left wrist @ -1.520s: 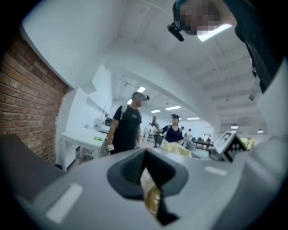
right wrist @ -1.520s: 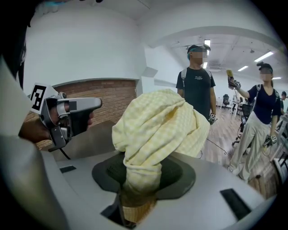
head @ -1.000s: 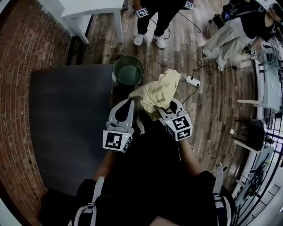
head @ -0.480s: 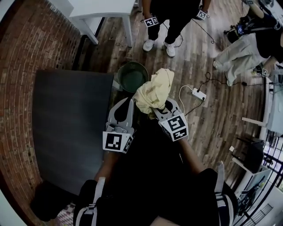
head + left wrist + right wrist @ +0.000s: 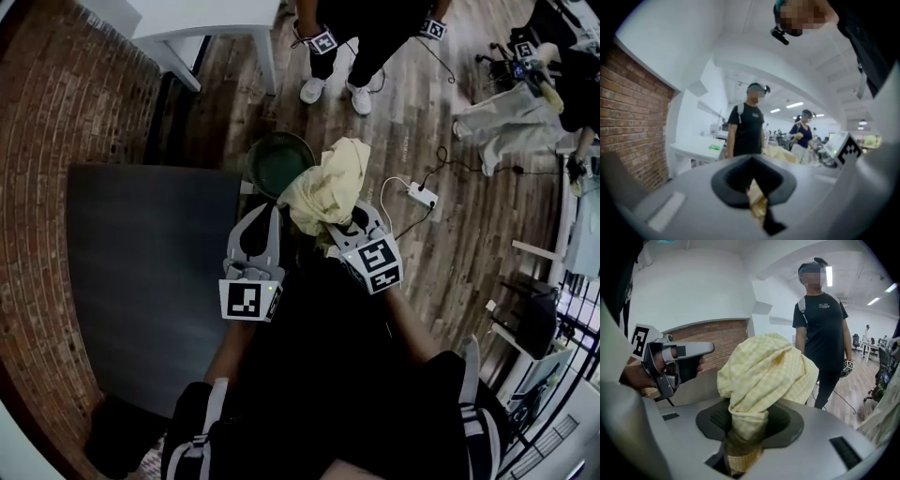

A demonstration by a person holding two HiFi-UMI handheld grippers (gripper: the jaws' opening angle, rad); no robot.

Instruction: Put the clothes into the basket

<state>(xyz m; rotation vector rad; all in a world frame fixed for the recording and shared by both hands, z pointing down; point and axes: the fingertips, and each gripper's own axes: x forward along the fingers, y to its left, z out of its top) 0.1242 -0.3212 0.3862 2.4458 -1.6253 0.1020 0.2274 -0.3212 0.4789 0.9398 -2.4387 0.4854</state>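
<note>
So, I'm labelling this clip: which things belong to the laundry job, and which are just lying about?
In the job: yellow checked cloth, clamped in the right hand-held gripper and the left hand-held gripper; green basket on the floor.
Lying about: power strip, white table, bystander's white shoes.

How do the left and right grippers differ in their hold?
The right gripper clamps a thick bunch of the yellow cloth, which piles up above its jaws; the left gripper pinches only a thin strip. The left gripper is nearer the dark table than the right gripper. Both are shut on yellow cloth.
</note>
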